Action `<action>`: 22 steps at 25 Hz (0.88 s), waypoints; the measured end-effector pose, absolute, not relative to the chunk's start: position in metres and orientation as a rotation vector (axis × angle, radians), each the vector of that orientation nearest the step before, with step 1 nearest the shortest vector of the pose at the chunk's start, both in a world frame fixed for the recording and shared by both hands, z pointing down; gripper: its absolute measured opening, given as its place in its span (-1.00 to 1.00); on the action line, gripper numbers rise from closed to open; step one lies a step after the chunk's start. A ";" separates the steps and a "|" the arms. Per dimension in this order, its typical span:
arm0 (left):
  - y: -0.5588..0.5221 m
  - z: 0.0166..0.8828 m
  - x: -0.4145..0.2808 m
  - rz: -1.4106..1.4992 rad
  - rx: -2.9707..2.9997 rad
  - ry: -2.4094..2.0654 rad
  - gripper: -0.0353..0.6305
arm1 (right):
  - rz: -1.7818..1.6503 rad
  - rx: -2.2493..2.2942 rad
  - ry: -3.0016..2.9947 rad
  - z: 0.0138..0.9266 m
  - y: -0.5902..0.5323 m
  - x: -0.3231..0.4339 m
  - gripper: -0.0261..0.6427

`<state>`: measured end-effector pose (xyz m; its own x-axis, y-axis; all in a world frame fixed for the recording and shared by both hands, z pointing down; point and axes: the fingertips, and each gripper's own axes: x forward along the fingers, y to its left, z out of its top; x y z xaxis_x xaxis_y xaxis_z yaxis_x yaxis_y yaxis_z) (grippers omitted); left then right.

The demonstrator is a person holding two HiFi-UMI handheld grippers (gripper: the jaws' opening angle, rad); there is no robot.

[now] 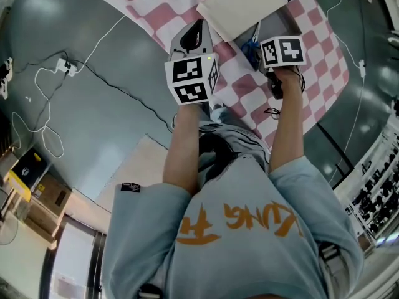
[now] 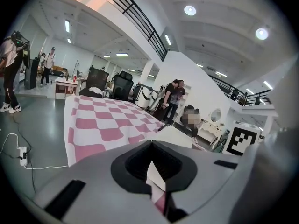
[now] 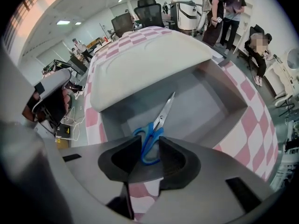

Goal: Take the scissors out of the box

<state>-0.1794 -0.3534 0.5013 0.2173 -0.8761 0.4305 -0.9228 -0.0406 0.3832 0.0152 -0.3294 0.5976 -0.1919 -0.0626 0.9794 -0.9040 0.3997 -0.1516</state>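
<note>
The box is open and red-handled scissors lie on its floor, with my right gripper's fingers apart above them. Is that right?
Not quite: the handles are blue, not red. The right gripper view shows the scissors lying on the floor of the open box, with the right gripper, its fingers apart, above them.

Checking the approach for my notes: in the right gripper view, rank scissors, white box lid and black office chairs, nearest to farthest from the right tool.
1. Scissors, in the grey box, blue handles right at the open right tool.
2. White box lid, just behind the box's opening.
3. Black office chairs, far background, top centre.
</note>
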 end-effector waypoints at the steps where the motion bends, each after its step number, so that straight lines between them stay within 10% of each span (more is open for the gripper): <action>1: -0.356 0.501 -0.181 0.099 1.915 -1.652 -0.84 | 0.974 0.873 -1.558 0.599 -0.329 0.015 -0.57; 22: -0.404 0.500 -0.206 0.046 1.959 -1.578 -0.84 | 0.967 0.849 -1.342 0.615 -0.331 0.010 -0.59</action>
